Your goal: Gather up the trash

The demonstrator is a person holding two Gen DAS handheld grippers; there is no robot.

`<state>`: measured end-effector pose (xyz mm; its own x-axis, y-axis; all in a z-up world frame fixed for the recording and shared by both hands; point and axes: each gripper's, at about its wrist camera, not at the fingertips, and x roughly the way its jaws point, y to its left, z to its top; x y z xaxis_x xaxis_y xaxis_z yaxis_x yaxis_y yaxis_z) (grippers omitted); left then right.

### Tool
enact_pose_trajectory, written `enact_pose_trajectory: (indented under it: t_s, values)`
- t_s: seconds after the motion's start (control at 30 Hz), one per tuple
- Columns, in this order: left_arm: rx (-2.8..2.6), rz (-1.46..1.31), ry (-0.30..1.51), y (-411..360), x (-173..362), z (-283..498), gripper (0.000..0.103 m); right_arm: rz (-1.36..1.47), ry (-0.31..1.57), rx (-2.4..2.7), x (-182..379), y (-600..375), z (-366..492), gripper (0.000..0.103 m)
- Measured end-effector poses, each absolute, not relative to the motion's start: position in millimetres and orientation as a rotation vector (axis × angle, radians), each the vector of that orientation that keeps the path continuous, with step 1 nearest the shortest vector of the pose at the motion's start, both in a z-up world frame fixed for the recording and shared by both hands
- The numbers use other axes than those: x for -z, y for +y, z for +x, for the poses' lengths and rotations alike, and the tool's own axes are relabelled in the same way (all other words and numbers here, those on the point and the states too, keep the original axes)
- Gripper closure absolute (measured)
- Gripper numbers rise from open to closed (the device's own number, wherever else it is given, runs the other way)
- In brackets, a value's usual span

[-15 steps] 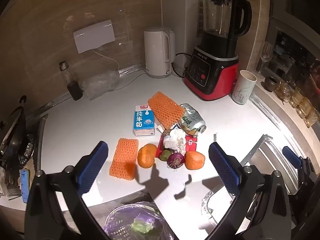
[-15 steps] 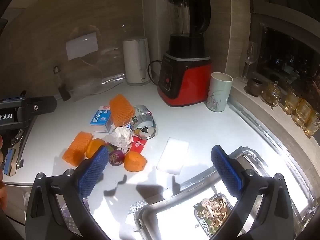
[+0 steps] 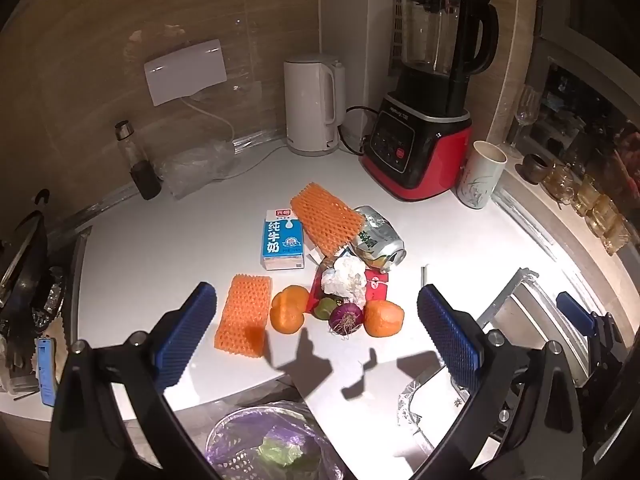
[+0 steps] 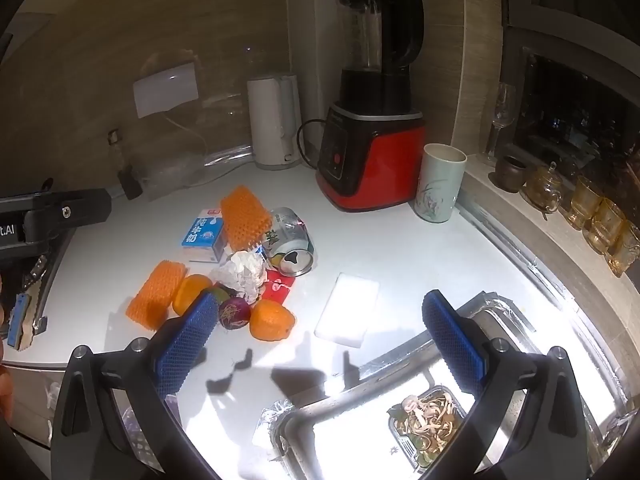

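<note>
Left gripper (image 3: 316, 332) and right gripper (image 4: 320, 336): both jaws fully spread, empty, angled down over desk (image 3: 160, 256). Trash (crushed can (image 3: 376, 238), milk carton (image 3: 282, 240), tissue wad (image 3: 344, 276)) clustered mid-desk for pickup; lined bin (image 3: 272, 444) below edge.

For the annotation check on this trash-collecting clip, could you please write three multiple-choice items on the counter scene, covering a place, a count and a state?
1. Where does the crumpled white tissue lie?
A. in the sink
B. amid the pile, just in front of the can
C. on the kettle

2. How many orange foam nets are on the counter?
A. one
B. two
C. four

3. How do the left gripper and the right gripper stand?
A. both open, empty
B. both shut
C. left holding the milk carton

Key: 1 B, it sits between can and onion. 2 B, one lies flat, another leans on the milk carton. 3 A, pads wide apart above the counter.
</note>
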<state>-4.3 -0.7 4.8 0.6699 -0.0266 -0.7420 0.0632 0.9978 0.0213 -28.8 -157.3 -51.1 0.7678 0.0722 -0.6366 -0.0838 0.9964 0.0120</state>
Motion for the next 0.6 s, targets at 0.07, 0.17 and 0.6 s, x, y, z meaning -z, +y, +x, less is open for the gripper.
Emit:
enact_pose_trajectory:
  t_s: [0.07,0.17,0.6]
  values:
    - [0.055,0.044,0.834,0.5,-4.9,-5.6,0.006,-0.020,0.690,-0.087,50.2,-155.7,-30.0,0.002]
    - [0.054,0.045,0.833,1.5,-5.2,-6.4,0.006,-0.020,0.690,-0.087,51.0,-156.0,-30.2,0.002]
    - [0.053,0.041,0.836,6.7,-6.9,-4.5,0.006,-0.021,0.695,-0.085,54.6,-151.3,-29.7,0.002]
